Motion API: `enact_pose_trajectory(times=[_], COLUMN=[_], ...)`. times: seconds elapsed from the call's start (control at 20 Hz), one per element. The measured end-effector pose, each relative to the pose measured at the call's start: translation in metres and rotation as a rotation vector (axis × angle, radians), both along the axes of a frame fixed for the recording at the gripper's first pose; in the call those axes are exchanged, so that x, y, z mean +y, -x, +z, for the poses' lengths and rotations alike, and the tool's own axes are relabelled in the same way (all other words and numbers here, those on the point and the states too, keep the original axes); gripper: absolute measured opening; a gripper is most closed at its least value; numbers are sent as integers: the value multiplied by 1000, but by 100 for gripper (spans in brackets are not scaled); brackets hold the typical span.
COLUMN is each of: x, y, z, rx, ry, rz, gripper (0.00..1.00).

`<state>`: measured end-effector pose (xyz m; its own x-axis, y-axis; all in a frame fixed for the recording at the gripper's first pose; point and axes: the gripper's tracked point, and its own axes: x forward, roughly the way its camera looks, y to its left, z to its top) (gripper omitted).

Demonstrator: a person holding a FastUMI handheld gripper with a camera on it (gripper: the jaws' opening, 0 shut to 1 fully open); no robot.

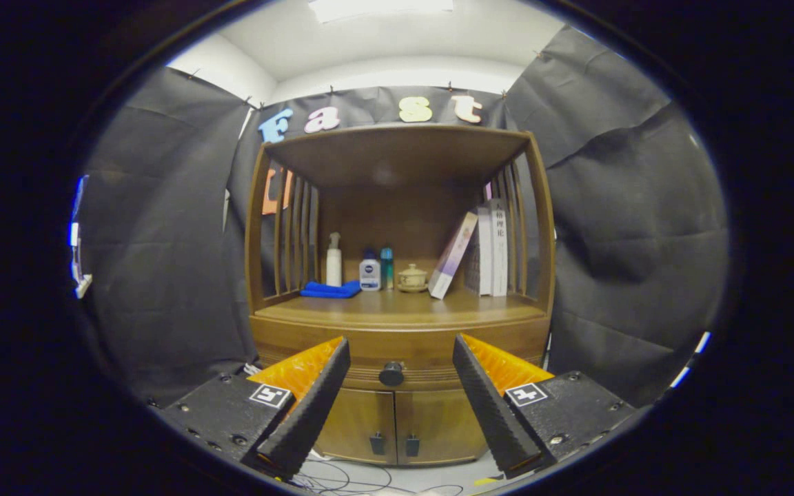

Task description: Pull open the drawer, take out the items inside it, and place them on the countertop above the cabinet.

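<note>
A wooden cabinet stands ahead of me, its drawer [400,351] closed, with a round dark knob [391,373] at its middle. The knob lies beyond my fingertips, in line with the gap between them. My gripper [400,348] is open, with nothing between the fingers. The countertop [397,308] above the drawer carries a blue cloth [330,290], a white spray bottle [333,260], a small white bottle [370,271], a teal bottle [387,268] and a lidded ceramic pot [412,278]. What is inside the drawer is hidden.
Several books [481,252] lean and stand at the right of the countertop. Slatted sides and a top shelf [397,148] enclose the space above it. Two small doors [397,424] with dark handles sit below the drawer. Cables [342,479] lie on the floor.
</note>
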<state>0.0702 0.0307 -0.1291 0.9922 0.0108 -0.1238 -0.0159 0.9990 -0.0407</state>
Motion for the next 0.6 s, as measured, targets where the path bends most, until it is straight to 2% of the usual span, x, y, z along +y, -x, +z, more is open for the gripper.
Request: enact_pose_trajectory(times=[0.2,0.6], x=[-7,-10], y=[-37,-106], z=[-49,-120], rx=[34,148], ry=[7,16], rz=[-53,-61], gripper=[98,98])
